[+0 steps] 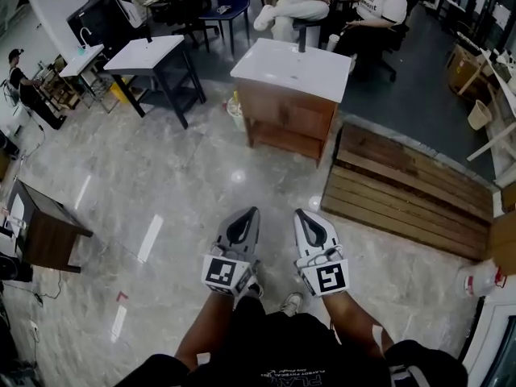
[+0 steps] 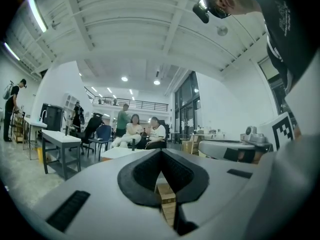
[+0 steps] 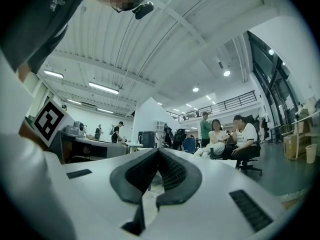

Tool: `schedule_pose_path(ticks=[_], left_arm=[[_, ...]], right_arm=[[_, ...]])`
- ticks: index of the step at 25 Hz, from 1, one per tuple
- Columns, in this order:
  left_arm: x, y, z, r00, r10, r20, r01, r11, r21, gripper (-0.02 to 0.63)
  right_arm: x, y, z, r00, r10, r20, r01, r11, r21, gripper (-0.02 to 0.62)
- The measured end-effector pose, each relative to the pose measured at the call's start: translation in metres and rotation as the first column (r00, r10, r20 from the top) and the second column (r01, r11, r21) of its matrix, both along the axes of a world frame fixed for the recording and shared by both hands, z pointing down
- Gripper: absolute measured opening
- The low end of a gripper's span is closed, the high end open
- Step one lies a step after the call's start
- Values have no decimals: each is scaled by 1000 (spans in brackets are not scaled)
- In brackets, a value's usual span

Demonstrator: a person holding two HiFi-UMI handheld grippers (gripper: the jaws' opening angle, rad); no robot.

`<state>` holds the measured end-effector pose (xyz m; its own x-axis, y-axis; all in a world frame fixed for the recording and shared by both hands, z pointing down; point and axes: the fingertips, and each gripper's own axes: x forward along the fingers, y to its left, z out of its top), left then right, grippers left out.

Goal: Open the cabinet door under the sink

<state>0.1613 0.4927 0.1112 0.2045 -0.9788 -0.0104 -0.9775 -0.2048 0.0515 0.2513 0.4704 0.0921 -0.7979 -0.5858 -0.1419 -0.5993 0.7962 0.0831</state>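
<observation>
Okay, walk right up to the brown wooden sink cabinet point(image 1: 289, 116) first, since your left gripper point(image 1: 245, 214) and right gripper point(image 1: 303, 214) are both closed on nothing.

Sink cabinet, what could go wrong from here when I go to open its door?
1. The cabinet stands well ahead. The wooden platform lies low beside it on the right, so a step on the way could catch it.
2. The left gripper and right gripper are both shut. Unless opened, they would likely just bump it. No handle shows from here.
</observation>
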Motion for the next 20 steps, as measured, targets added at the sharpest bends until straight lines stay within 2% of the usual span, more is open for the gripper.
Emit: schedule_pose_path(ticks=[2, 4, 6, 13, 20], left_arm=[[-13, -16, -2, 1000, 6, -6, -5, 1000, 16, 11], [-30, -32, -5, 1000, 12, -11, -12, 1000, 23, 10], [-50, -48, -3, 1000, 20, -17, -20, 1000, 20, 11], [-125, -102, 5, 998, 58, -17, -58, 998, 3, 10], [-163, -133, 7, 996, 80, -32, -80, 997, 8, 9]], right_arm=[[-13, -15, -2, 1000, 13, 12, -13, 1000, -2, 21], [-27, -32, 3, 1000, 25, -18, -25, 1000, -6, 21], [-45, -48, 5, 998, 34, -46, -34, 999, -4, 21], [-109, -106, 6, 994, 96, -50, -97, 995, -28, 21], [-147, -135, 9, 989, 133, -64, -136, 990, -42, 23]])
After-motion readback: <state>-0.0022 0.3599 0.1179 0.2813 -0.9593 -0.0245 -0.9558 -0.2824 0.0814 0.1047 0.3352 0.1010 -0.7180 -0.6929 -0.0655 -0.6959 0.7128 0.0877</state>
